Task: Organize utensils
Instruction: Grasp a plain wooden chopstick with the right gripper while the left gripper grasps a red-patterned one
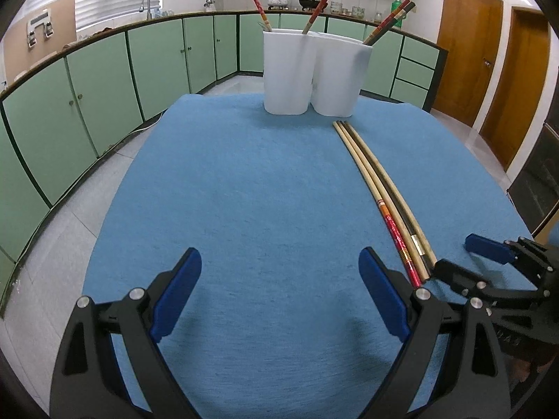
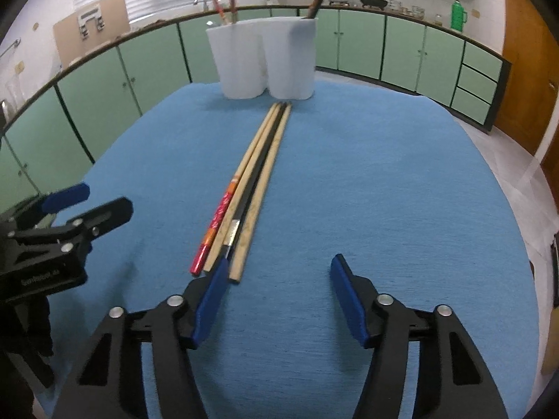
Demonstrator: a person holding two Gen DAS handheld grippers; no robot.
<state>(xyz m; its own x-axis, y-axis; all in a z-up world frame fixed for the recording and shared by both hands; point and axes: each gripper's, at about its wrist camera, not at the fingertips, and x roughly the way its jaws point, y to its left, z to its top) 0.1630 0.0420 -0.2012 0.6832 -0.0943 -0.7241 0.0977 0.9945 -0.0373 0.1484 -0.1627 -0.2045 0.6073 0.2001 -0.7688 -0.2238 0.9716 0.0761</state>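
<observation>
Several chopsticks (image 2: 244, 188) lie side by side on the blue cloth: one red-patterned, plain wooden ones and a dark one with a silver band. Their far tips reach a white two-part holder (image 2: 265, 59) with more chopsticks standing in it. My right gripper (image 2: 279, 262) is open just behind their near ends; its left pad (image 2: 209, 300) is beside the dark one and nothing is gripped. My left gripper (image 1: 279, 262) is open over bare cloth, left of the chopsticks (image 1: 380, 195). The holder (image 1: 307, 73) stands at the far edge. The right gripper (image 1: 457, 255) shows at the lower right.
The blue cloth (image 1: 227, 192) covers a table with floor beyond its edges. Green kitchen cabinets (image 1: 97, 94) curve round the back and left, and brown doors (image 1: 464, 52) stand at the right. The left gripper (image 2: 101, 197) appears at the left edge of the right wrist view.
</observation>
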